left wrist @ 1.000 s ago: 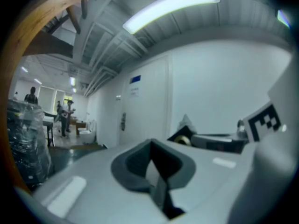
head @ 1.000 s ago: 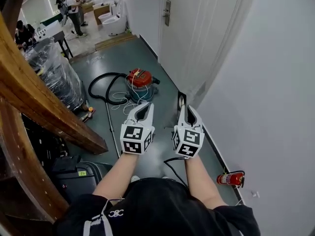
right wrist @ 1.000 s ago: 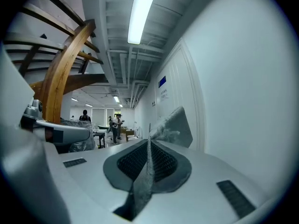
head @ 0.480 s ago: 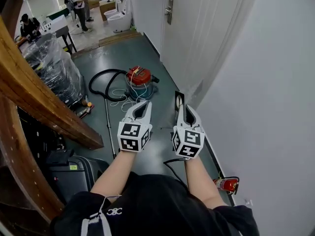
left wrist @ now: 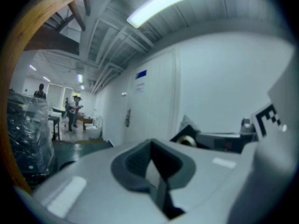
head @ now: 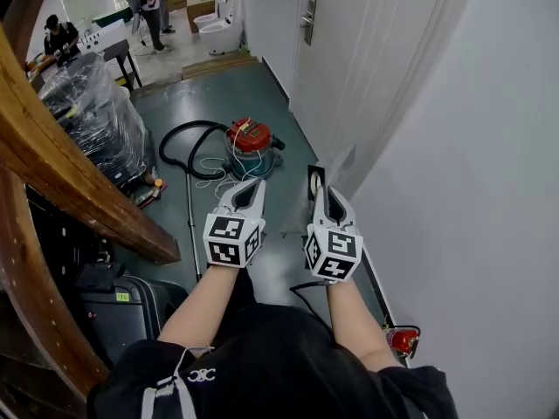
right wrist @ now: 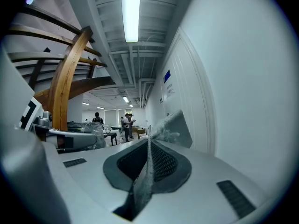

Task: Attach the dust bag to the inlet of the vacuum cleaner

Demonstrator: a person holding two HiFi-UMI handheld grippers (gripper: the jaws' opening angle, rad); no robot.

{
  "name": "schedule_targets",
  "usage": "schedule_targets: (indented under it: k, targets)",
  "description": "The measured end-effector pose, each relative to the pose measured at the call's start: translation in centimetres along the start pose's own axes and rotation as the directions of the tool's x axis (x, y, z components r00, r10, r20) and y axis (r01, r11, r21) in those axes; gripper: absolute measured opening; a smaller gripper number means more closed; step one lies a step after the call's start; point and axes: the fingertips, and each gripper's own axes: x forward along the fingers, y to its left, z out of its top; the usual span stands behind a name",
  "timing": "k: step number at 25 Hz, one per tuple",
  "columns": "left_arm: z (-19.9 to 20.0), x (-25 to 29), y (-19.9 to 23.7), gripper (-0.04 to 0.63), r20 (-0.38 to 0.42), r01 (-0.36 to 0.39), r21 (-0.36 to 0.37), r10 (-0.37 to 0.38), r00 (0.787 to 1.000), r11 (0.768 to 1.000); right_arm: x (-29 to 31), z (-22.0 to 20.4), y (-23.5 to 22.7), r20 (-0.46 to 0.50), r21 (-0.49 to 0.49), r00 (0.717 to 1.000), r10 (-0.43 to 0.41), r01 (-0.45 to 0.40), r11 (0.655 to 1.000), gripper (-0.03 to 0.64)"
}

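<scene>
Dark floor (head: 218, 94) lies open between white wall (head: 454, 147) and wooden beam (head: 70, 182). Red-topped teal vacuum cleaner (head: 251, 142) stands ahead, apparently lidded. The right gripper (head: 322, 190) clamps a grey fabric dust bag (right wrist: 174, 124); the left gripper (head: 253, 184) has its jaws together, empty.

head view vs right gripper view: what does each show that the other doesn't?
Head view only: the vacuum with its hose, and a fire extinguisher.
Right gripper view only: the ceiling light, and a close look at the right gripper, jaws shut on the bag's grey fabric.
Both: the bag, the wooden beam, the left gripper, and people far down the room.
</scene>
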Motion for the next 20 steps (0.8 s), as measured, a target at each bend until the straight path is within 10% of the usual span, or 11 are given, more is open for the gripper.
schedule_targets:
  k: [20]
  targets:
    - [-2.0, 20.4, 11.3, -0.003, -0.019, 0.160, -0.019, -0.160, 0.987, 0.987, 21.5, -2.8, -2.1, -0.010, -0.063, 0.992, -0.125, 0.124, 0.990, 0.017]
